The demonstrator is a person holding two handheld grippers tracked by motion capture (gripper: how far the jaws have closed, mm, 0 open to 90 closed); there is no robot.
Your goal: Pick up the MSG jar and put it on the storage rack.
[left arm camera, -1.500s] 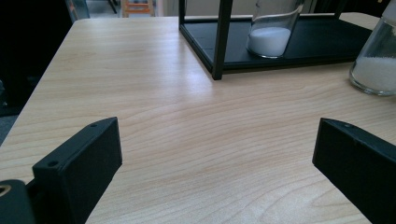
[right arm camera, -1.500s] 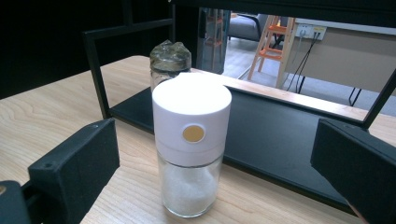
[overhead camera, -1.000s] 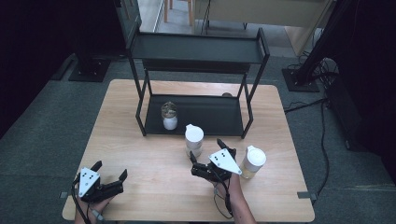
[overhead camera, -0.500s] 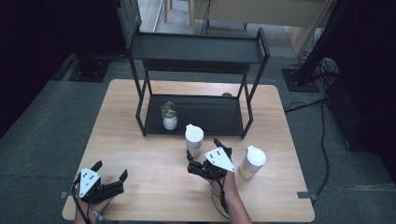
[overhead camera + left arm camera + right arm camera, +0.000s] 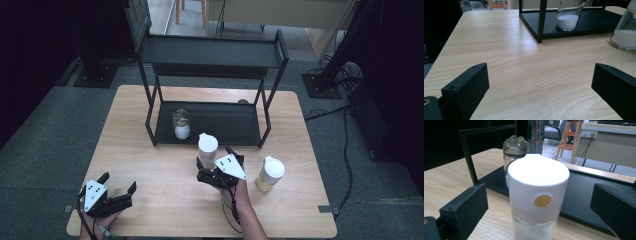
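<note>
High view: the wooden desk (image 5: 150,165) carries a black two-tier rack (image 5: 212,120) at its 12 o'clock side; a small jar with a crumpled clear top (image 5: 181,124) stands on the rack's lower tray; a white-lidded jar (image 5: 207,149) stands on the desk just in front of the rack; a second lidded jar with yellowish contents (image 5: 270,173) stands at about 3 o'clock from it, apart from it; the right hand-held gripper (image 5: 219,161) sits at 6 o'clock of the white-lidded jar, its jaws spread and reaching up either side of the jar's base, contact not discernible from here; the left hand-held gripper (image 5: 118,184) rests near the desk's 7 o'clock corner, jaws released, well apart from every jar, with bare wood between it and the rack.

Left gripper view: the left hand-held gripper's jaws stand wide apart over bare desk, holding nothing; the rack's corner post rises at 12 o'clock, the small jar behind it on the tray; the white-lidded jar's glass base, holding white grains, shows at 2 o'clock.

Right gripper view: the white-lidded jar (image 5: 538,195) stands between the spread jaws, a clear gap on each side, so nothing is grasped; a round yellow dot marks its lid; the small jar (image 5: 515,152) stands just behind at 11 o'clock; the tray edge runs close behind the jar.
</note>
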